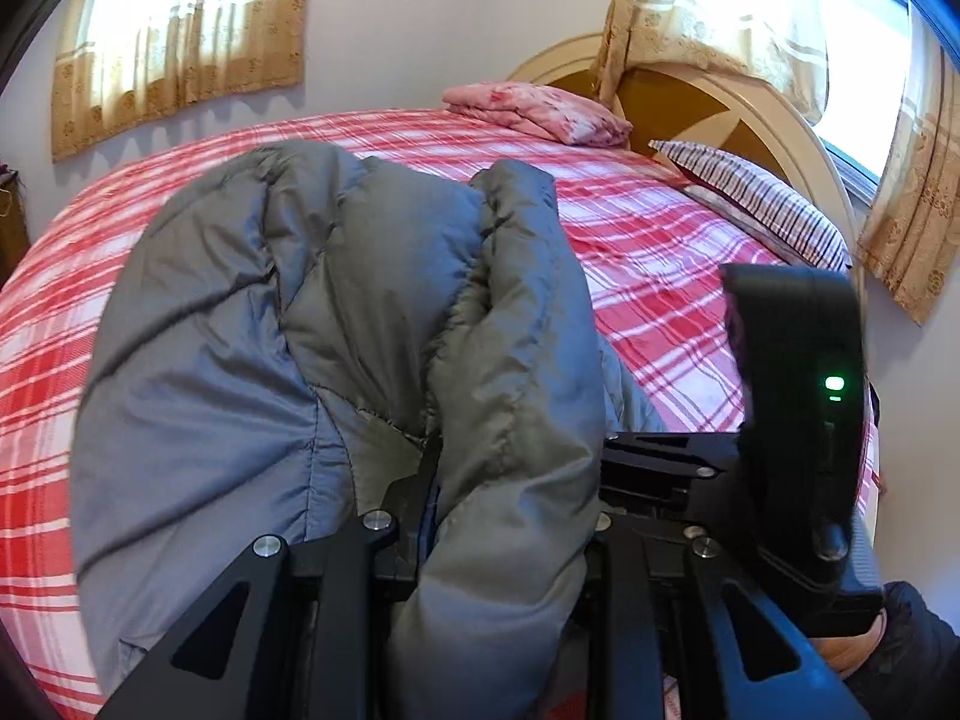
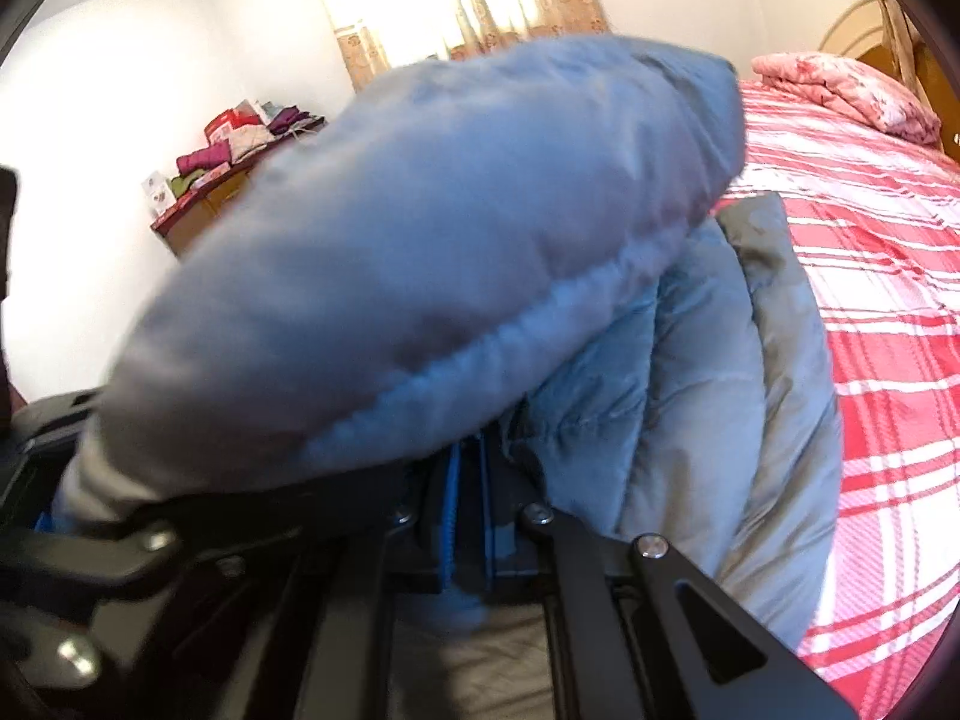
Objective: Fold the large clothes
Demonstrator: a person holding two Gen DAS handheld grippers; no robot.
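- The left hand-held gripper (image 1: 429, 480) is clenched on a fold of the grey jacket (image 1: 336, 324), its black fingers pressed together with padded cloth bulging out on both sides.
- The right hand-held gripper (image 2: 465, 480) is likewise clamped on the jacket (image 2: 456, 252); blue pads show between its closed fingers, and a thick, blurred roll of the cloth lies over the gripper toward 10 o'clock.
- One jacket in all, bunched up and raised at the near edge of the bed (image 1: 648, 276); from the right wrist view the rest of it hangs down at 3 o'clock against the red-and-white plaid sheet.
- A black device (image 1: 798, 420) with one green light sits at 3 o'clock in the left wrist view; no writing can be read on it.
- Farther off on the bed: one folded pink floral quilt (image 1: 540, 111) at 1 o'clock and one striped pillow (image 1: 762, 204) at 2 o'clock, just beside the arched headboard (image 1: 750, 114).
- At the far wall, two curtained windows; the left curtain (image 1: 180, 42) is at 11 o'clock.
- From the right wrist view, a shelf (image 2: 198, 192) at 10 o'clock carries a pile of folded cloths and boxes; their labels are too small to read.
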